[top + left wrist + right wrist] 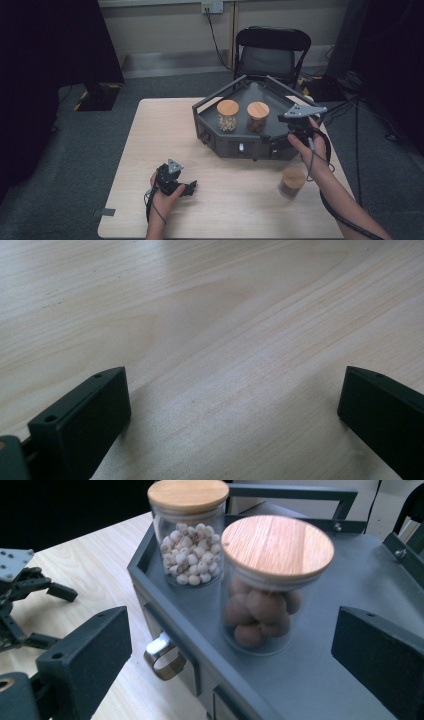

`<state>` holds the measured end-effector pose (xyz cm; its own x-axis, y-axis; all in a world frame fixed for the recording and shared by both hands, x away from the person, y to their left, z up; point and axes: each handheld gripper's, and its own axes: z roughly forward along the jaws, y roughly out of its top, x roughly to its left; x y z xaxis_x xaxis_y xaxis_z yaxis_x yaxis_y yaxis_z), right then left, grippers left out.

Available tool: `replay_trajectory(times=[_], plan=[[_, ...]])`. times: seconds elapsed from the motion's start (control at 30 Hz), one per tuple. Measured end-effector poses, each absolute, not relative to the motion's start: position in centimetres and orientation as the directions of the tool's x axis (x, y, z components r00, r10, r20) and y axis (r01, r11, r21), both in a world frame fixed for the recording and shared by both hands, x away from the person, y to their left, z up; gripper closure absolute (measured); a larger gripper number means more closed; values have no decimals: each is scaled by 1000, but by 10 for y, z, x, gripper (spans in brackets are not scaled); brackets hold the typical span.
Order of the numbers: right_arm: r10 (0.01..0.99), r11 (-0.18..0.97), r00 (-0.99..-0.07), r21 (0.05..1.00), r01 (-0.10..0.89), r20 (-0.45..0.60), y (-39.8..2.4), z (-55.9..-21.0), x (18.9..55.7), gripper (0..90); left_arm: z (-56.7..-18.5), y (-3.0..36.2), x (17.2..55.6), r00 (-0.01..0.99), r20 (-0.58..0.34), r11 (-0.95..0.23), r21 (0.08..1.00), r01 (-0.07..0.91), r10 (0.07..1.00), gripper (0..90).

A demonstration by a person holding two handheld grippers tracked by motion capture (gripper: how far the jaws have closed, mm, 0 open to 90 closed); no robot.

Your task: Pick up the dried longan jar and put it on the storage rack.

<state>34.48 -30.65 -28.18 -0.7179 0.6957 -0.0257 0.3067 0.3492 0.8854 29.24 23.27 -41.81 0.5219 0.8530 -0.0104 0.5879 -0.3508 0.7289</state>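
Brown-nut jar (265,587): upright on the dark tray (345,575), just ahead of the right gripper's jaws, wooden lid on.
Right gripper (225,655): jaws spread wide, nothing between them; held at the tray's near right edge in the high view (292,131).
White-bean jar (190,535): upright behind and just beside the brown-nut jar, a narrow gap between them.
Tray edges: raised rail at the back and sides; front edge low, with a metal drawer pull (162,657) below.
Third jar (292,182): on the table (165,130), near the right forearm, apart from the tray.
Left gripper (232,405): jaws spread over bare wood, low at the table's near left (186,189).
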Motion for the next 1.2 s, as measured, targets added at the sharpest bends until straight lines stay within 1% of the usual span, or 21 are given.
replay_trajectory(times=[0.33,0.67,1.2], plan=[[680,341,-733,886,315,-1,-314,-293,333,19,-418,233,292,522,-10,-351,729,588,853,2],[670,330,-742,886,326,23,-324,-311,323,19,-418,233,292,522,-10,-351,729,588,853,2],[679,359,-734,868,343,9,-336,-336,306,17,-418,233,292,522,-10,-351,729,588,853,2]])
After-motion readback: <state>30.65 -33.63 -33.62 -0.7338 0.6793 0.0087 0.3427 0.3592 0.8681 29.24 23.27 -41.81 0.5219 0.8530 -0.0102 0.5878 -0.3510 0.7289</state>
